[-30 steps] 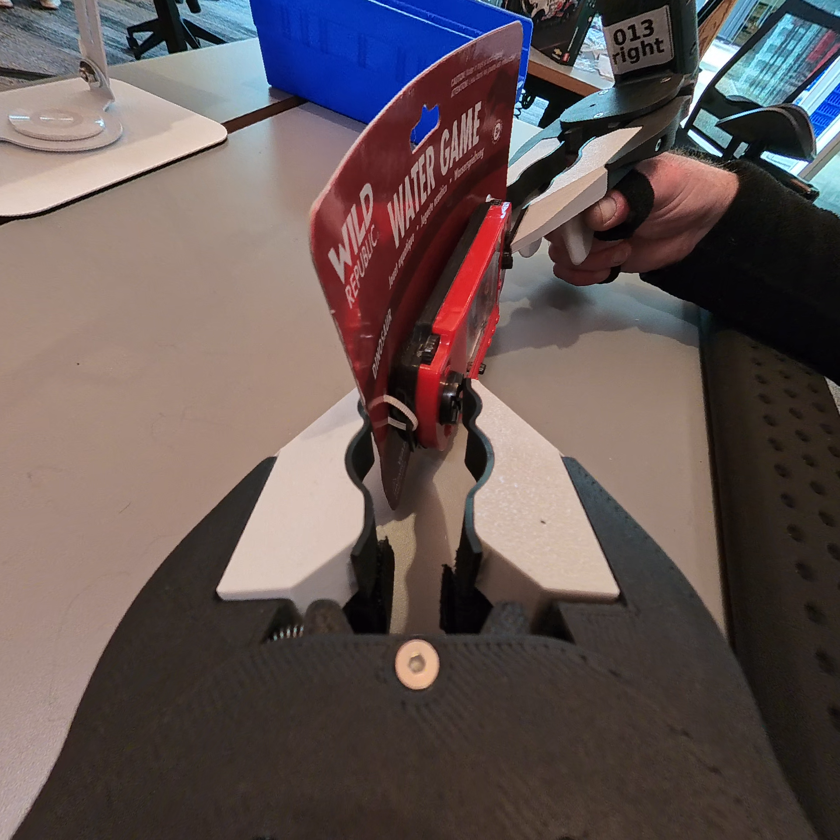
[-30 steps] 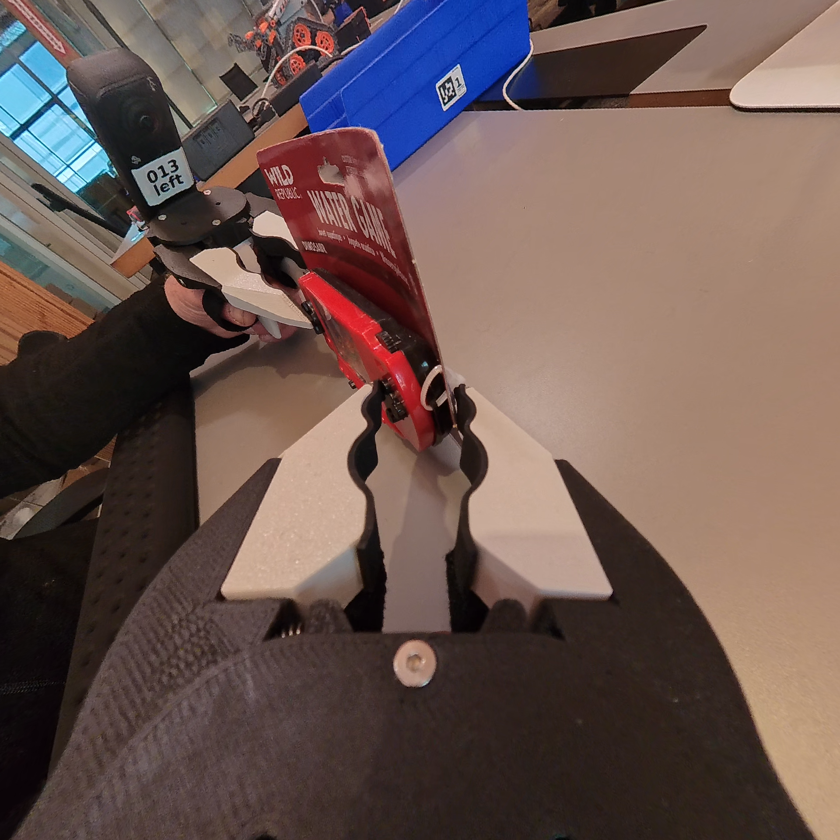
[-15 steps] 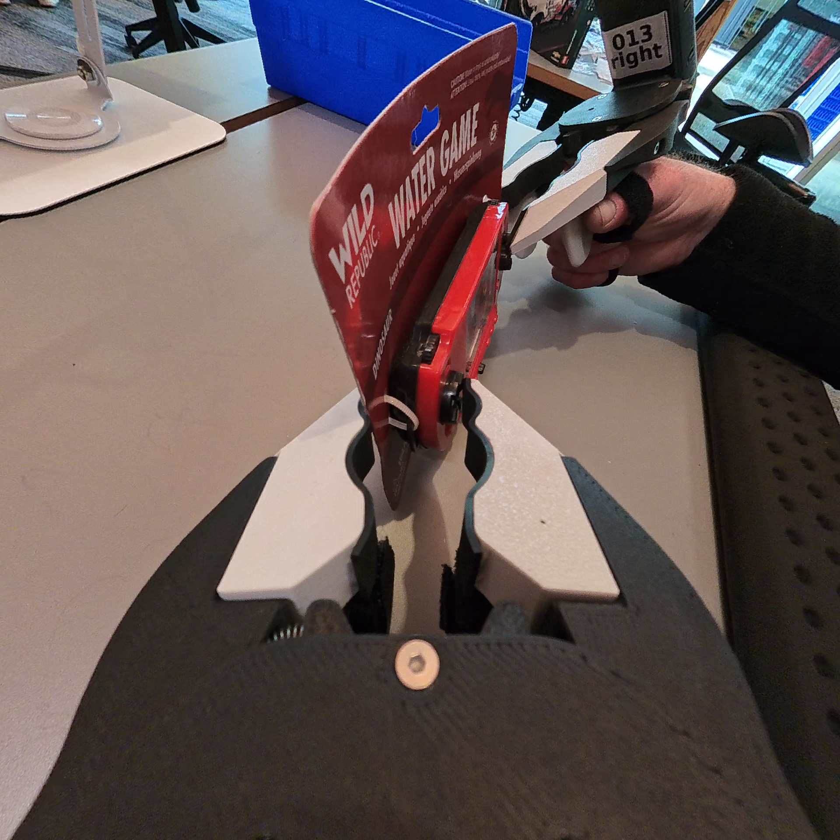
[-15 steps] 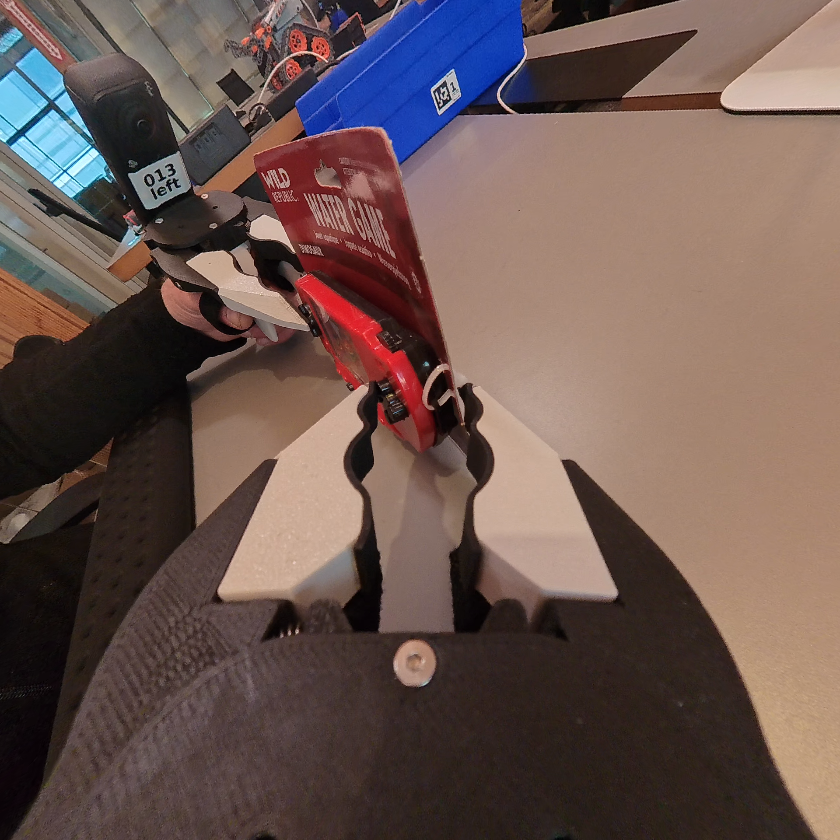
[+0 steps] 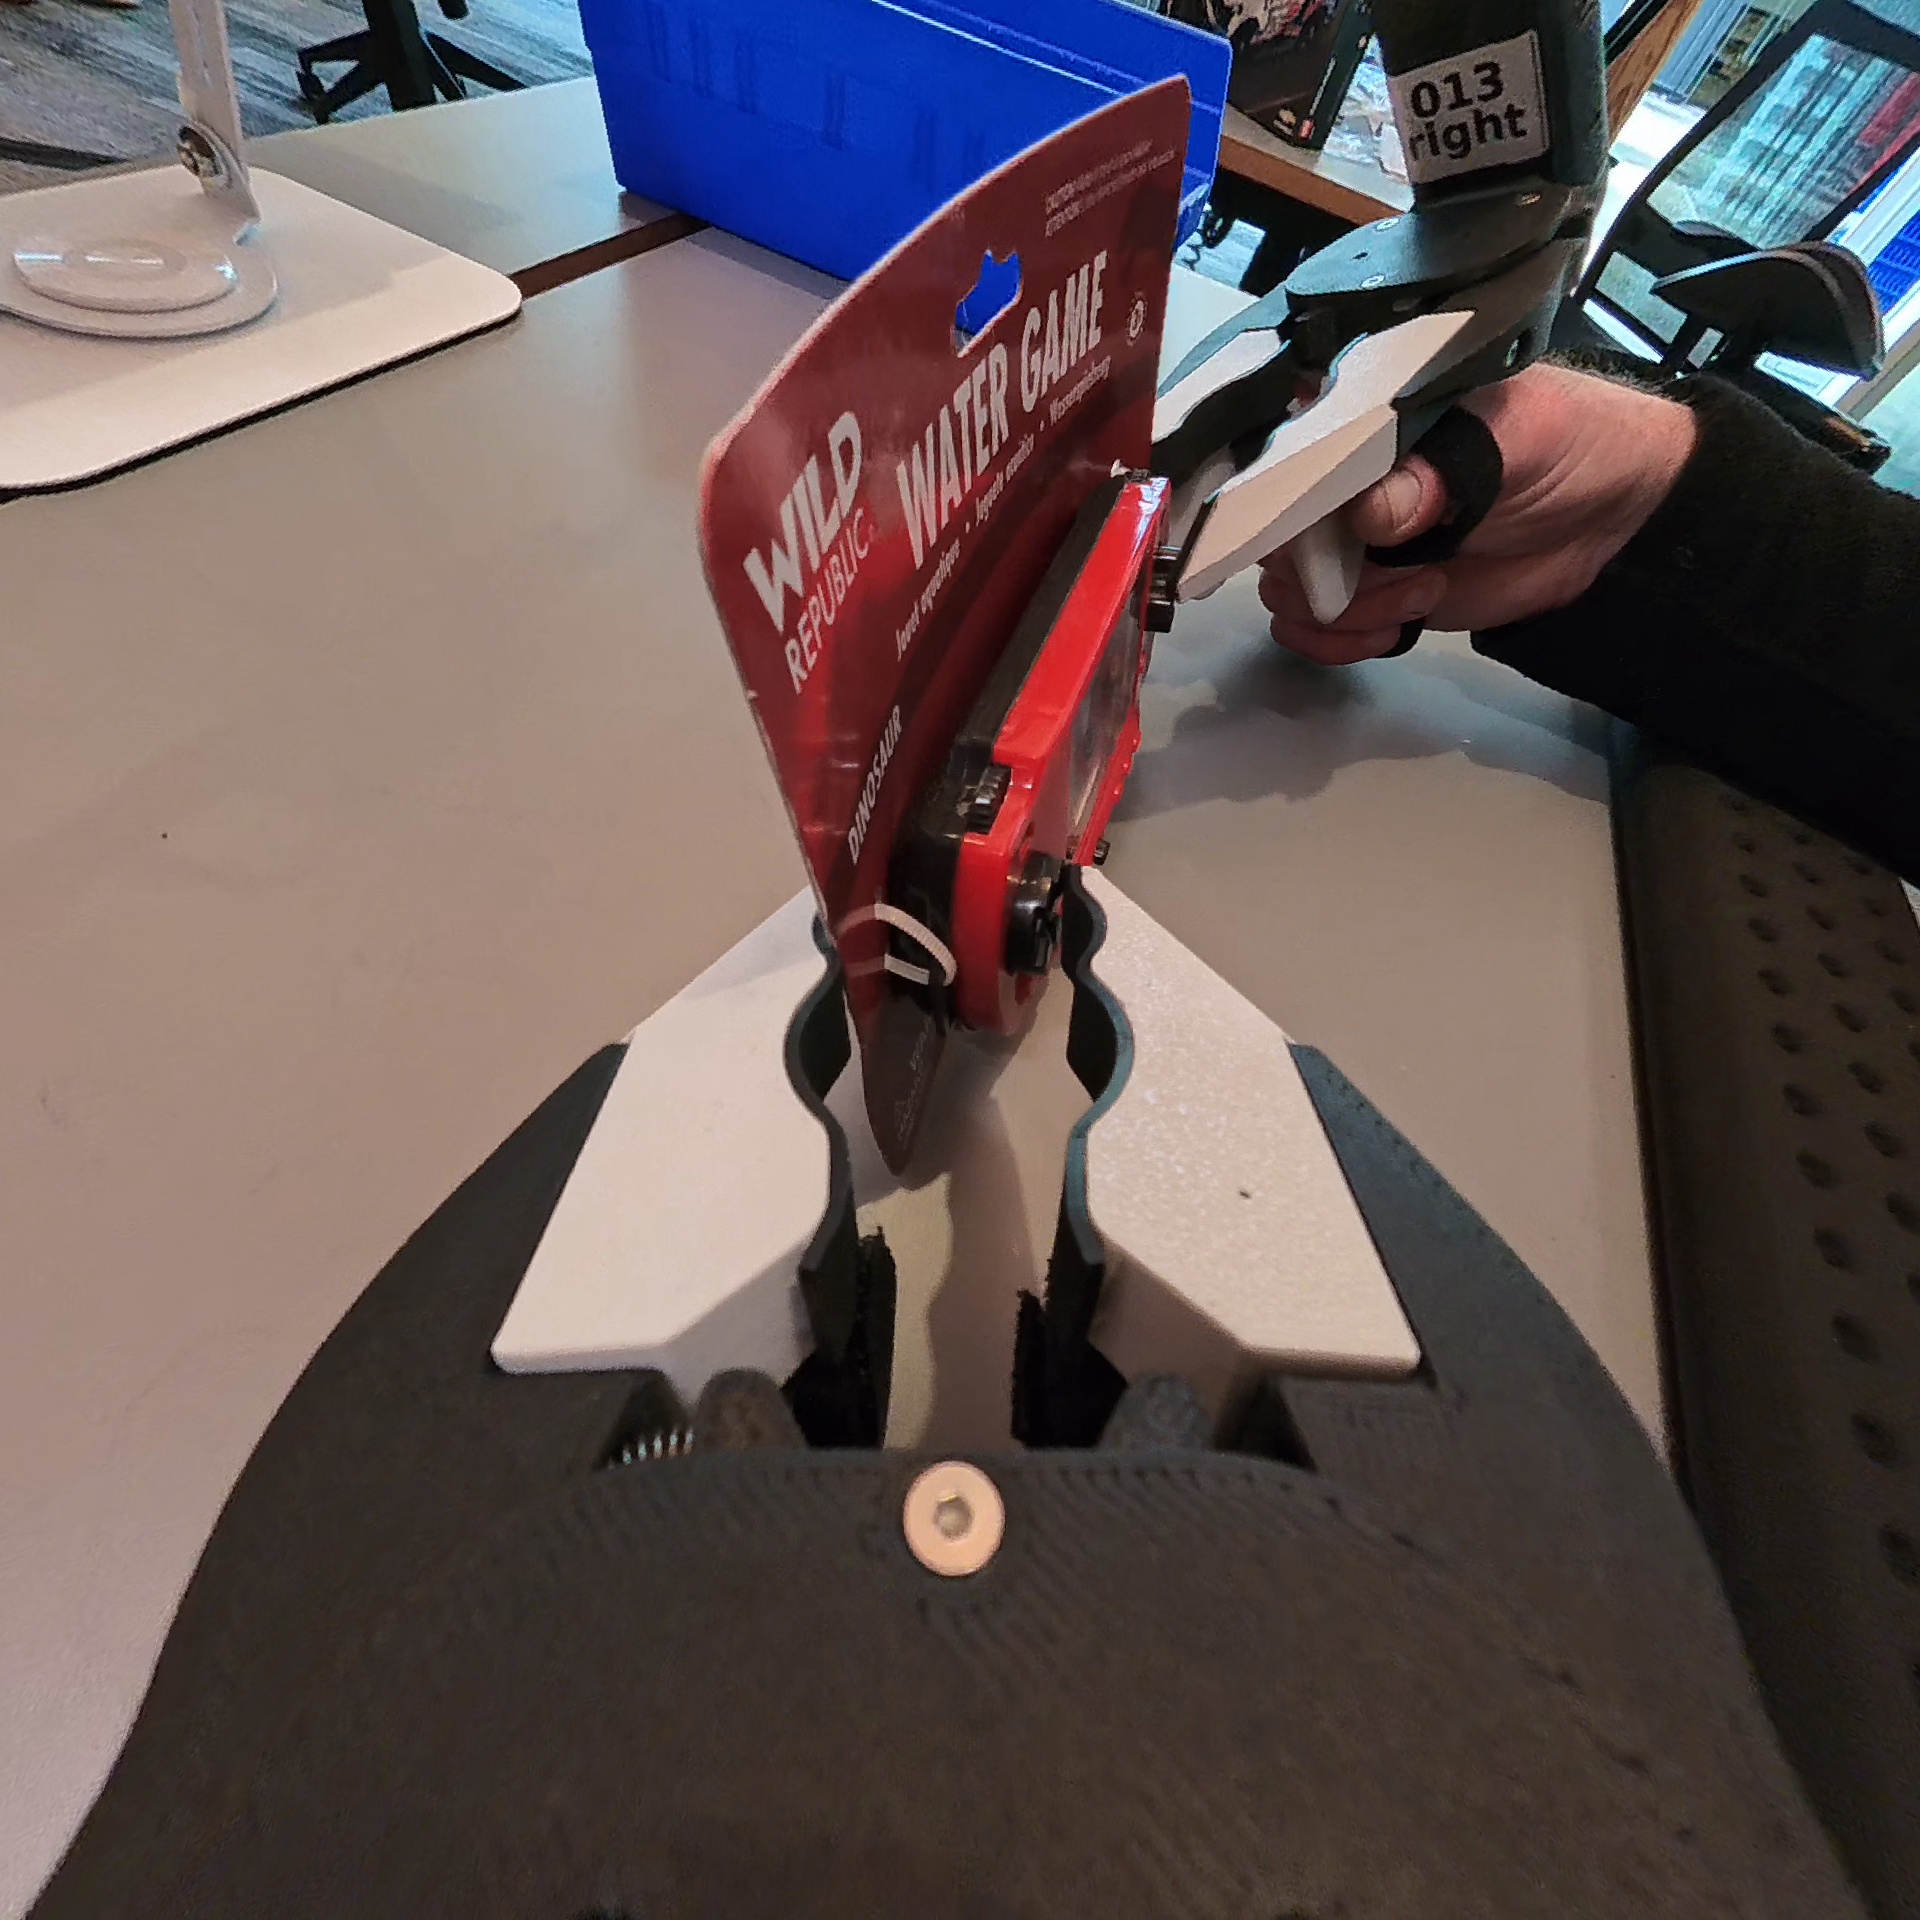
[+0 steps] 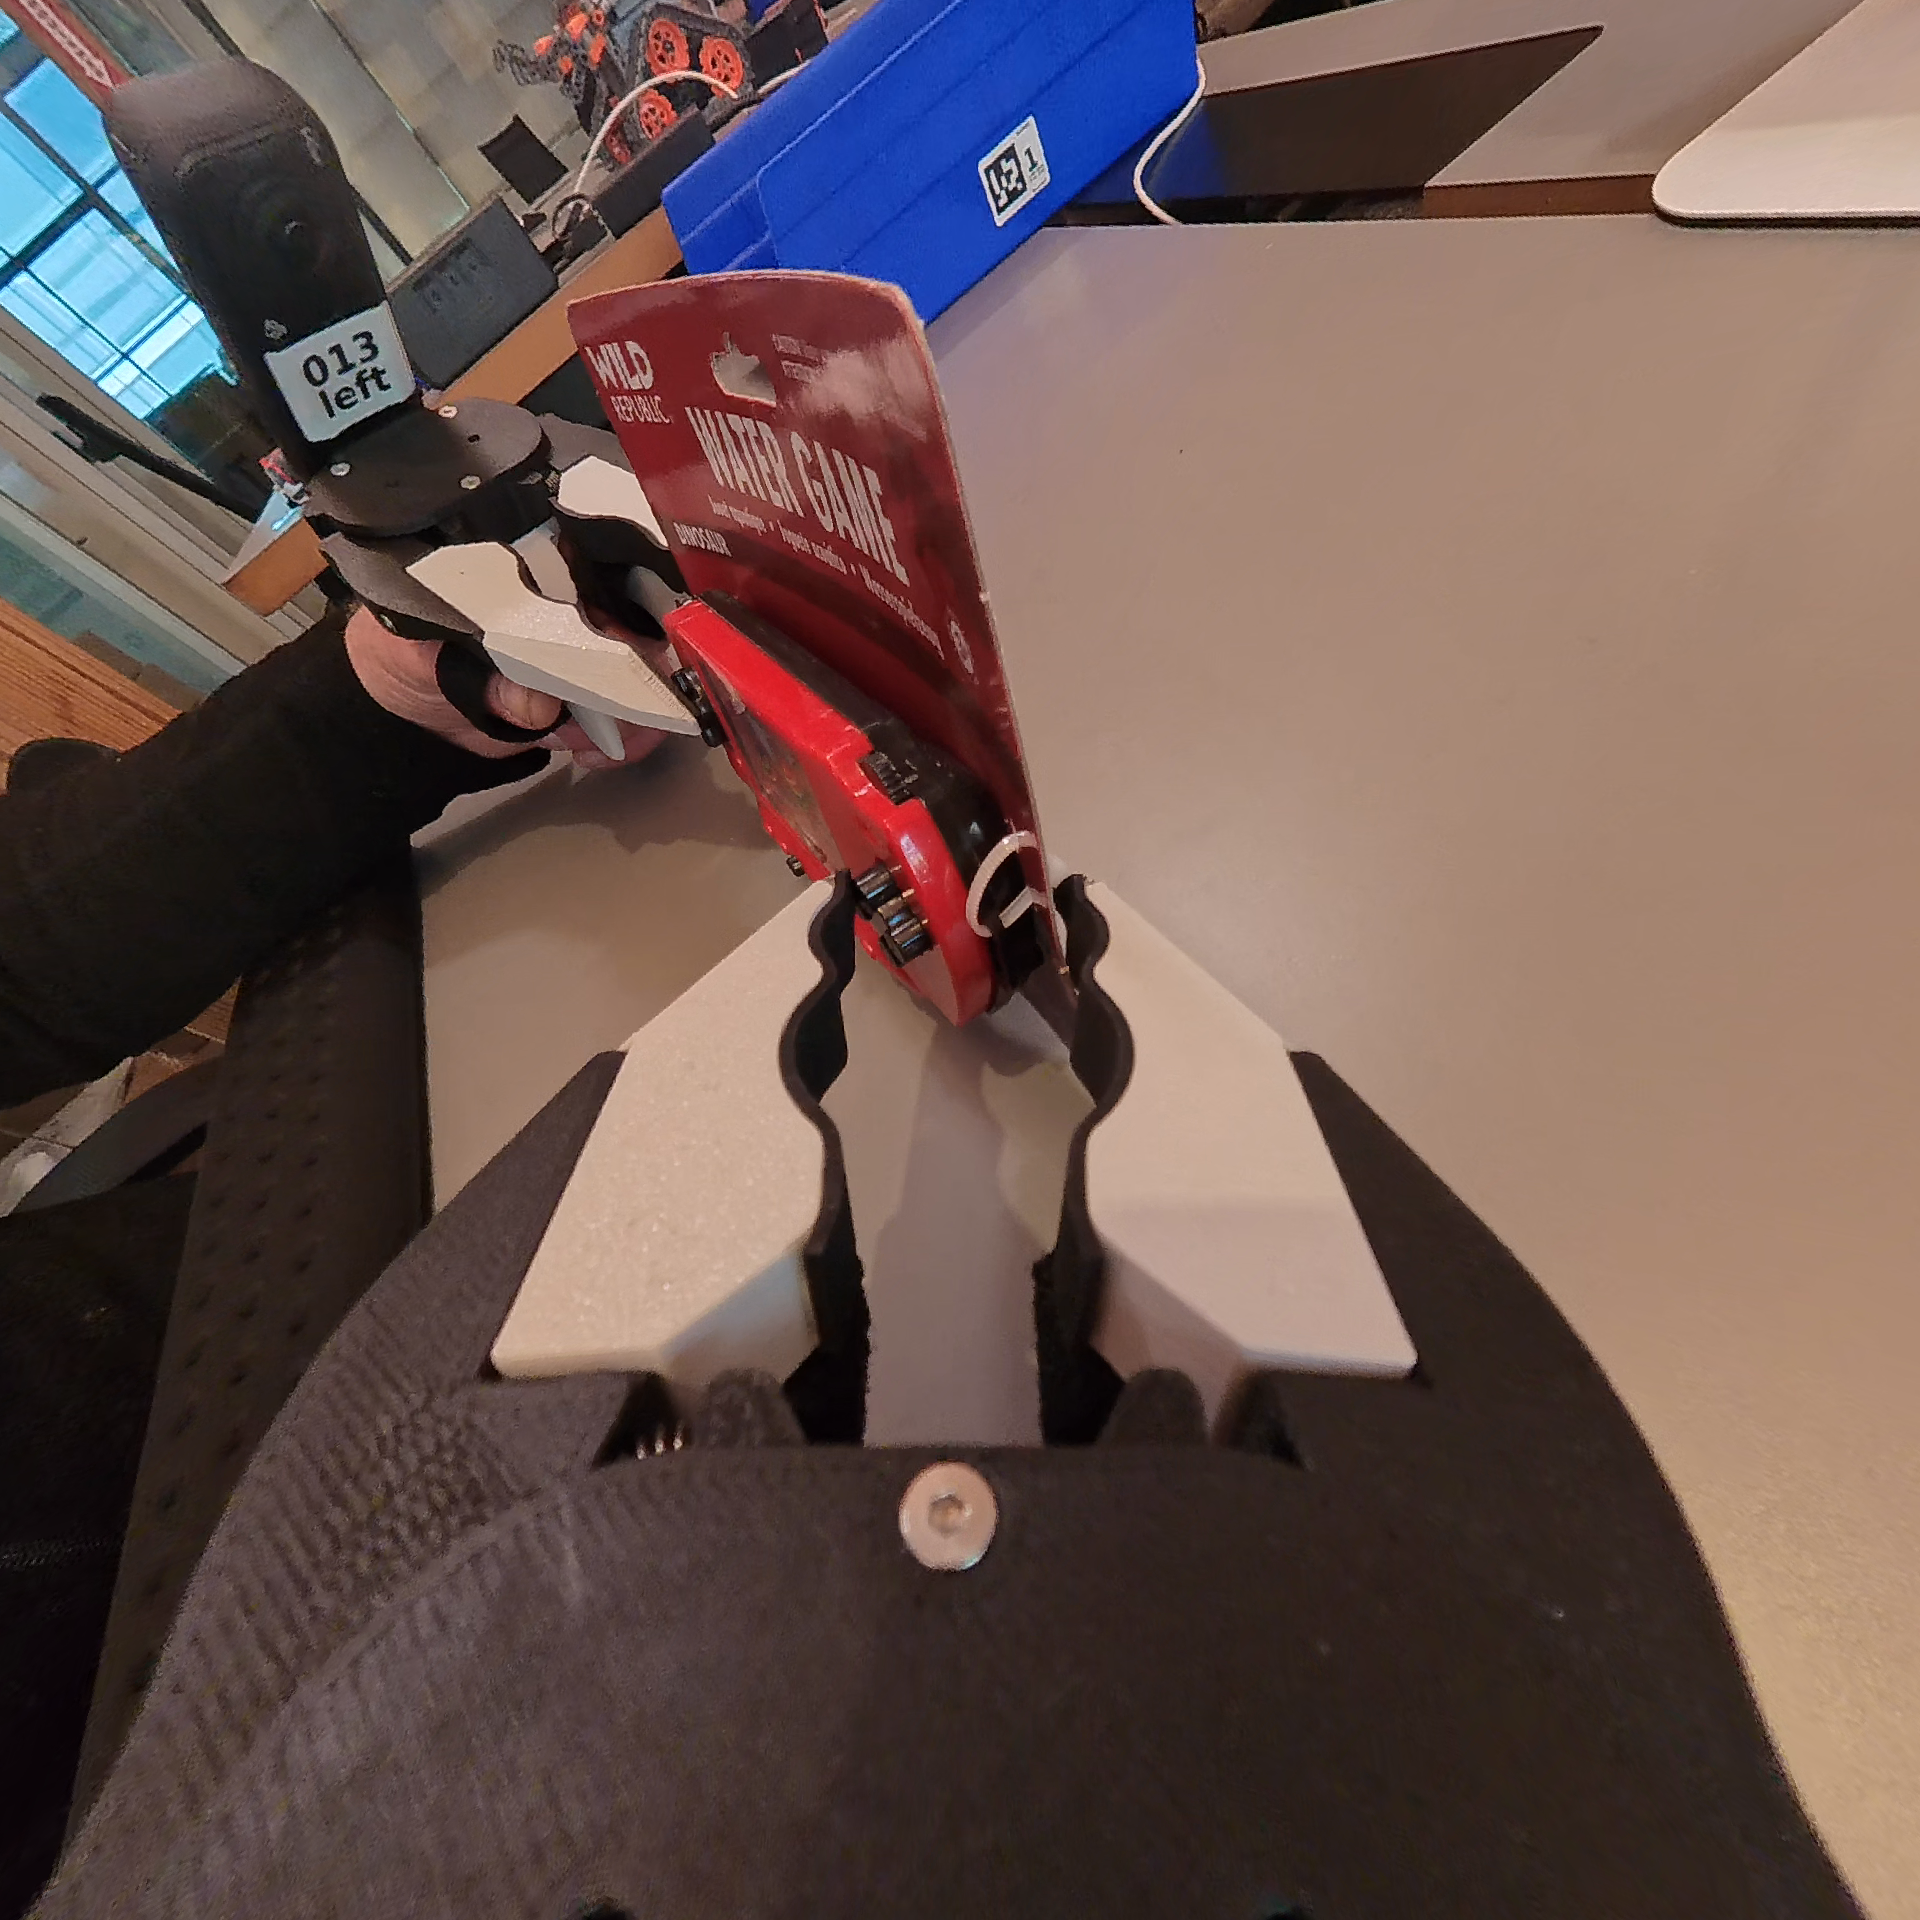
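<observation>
A red handheld toy [image 5: 1060, 748] is tied with a white zip tie to a dark red backing card [image 5: 935, 436]. The package stands on edge above the grey table [image 5: 364, 727]. My left gripper [image 5: 945, 935] is shut on the near end of the toy and card. My right gripper [image 5: 1195, 540], held in a hand with a black sleeve, grips the far end. In the right wrist view, my right gripper [image 6: 956, 925] is shut on the toy [image 6: 821, 748] and card [image 6: 831, 468]. The left gripper [image 6: 644, 644] holds the opposite end.
A blue bin [image 5: 883, 114] stands at the table's far edge and also shows in the right wrist view [image 6: 935, 156]. A white stand base [image 5: 208, 312] lies far left. A black mesh chair back [image 5: 1787, 1143] borders the table's right edge.
Both grippers keep their hold on the package. It has shifted and tilted only slightly between the frames.
</observation>
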